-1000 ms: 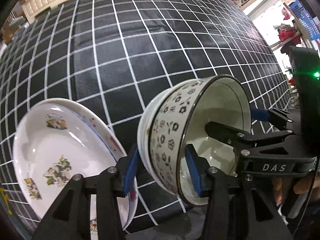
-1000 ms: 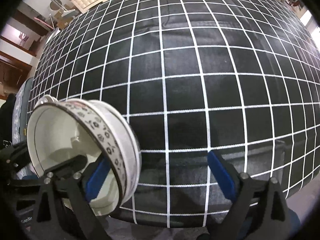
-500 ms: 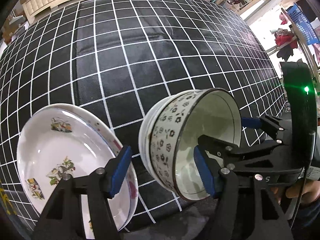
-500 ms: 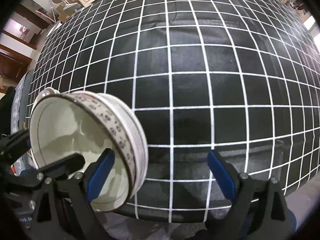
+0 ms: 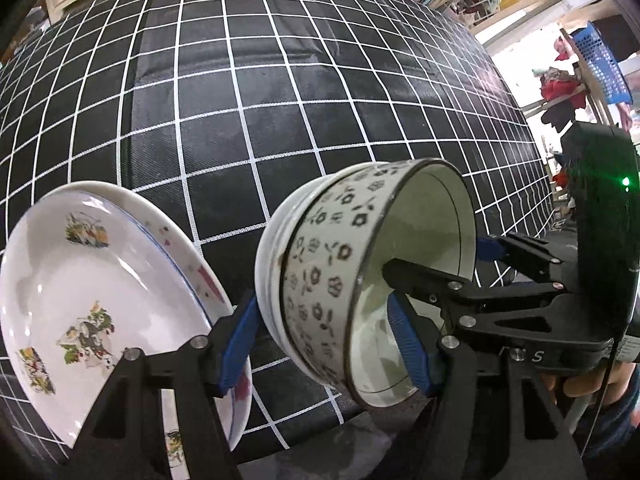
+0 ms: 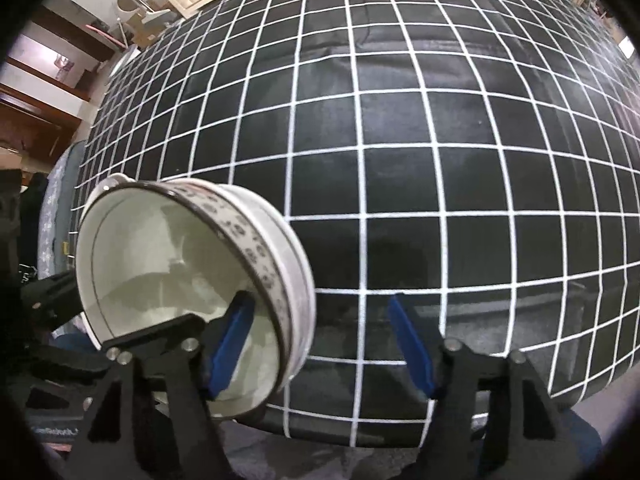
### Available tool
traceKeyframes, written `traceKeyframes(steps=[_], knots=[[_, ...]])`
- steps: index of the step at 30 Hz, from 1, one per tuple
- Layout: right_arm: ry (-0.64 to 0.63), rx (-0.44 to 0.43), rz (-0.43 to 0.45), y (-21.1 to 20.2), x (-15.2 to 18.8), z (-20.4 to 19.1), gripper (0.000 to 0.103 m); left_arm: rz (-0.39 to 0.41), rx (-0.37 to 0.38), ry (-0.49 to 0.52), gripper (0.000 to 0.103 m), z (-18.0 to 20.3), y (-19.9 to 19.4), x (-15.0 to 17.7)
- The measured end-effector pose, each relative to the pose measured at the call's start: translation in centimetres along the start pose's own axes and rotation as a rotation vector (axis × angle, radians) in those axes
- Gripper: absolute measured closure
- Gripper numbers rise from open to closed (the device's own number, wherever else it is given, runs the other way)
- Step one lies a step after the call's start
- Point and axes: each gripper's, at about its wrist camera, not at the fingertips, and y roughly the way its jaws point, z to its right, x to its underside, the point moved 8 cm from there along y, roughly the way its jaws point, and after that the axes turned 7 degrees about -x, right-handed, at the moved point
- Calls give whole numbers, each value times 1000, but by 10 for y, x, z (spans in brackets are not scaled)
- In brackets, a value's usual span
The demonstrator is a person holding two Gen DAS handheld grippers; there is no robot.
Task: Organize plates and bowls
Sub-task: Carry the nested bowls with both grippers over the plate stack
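Two nested bowls (image 5: 320, 288) with a black flower pattern lie tipped on their side near the table's front edge. My left gripper (image 5: 324, 344) is open, its blue pads on either side of the bowls' wall. My right gripper (image 6: 328, 344) is open too, with its left finger (image 6: 232, 336) inside the bowl (image 6: 192, 280) and its right finger (image 6: 412, 344) outside; it also shows in the left wrist view (image 5: 496, 280). Two stacked white plates (image 5: 80, 300) with coloured pictures sit tilted to the left of the bowls.
The table is covered by a black cloth with a white grid (image 6: 400, 120). Its front edge (image 6: 360, 436) runs just below the bowls. Shelves and a blue basket (image 5: 600, 64) stand beyond the table's right side.
My left gripper's jaws have opened wider around the bowls and the view has drawn back and up a little. The right gripper's jaws have narrowed slightly, with the bowls still between both.
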Motion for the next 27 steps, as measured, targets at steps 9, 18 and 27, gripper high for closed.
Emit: traceKeyframes(steps=[9, 18, 27], knots=[[24, -102, 10, 2, 3, 1, 44, 31, -28, 18, 41, 4, -3, -2], [21, -138, 7, 2, 3, -12, 65, 48, -129, 35, 58, 9, 1, 2], [70, -170, 35, -4, 9, 1, 65, 55, -124, 6, 58, 6, 0, 6]])
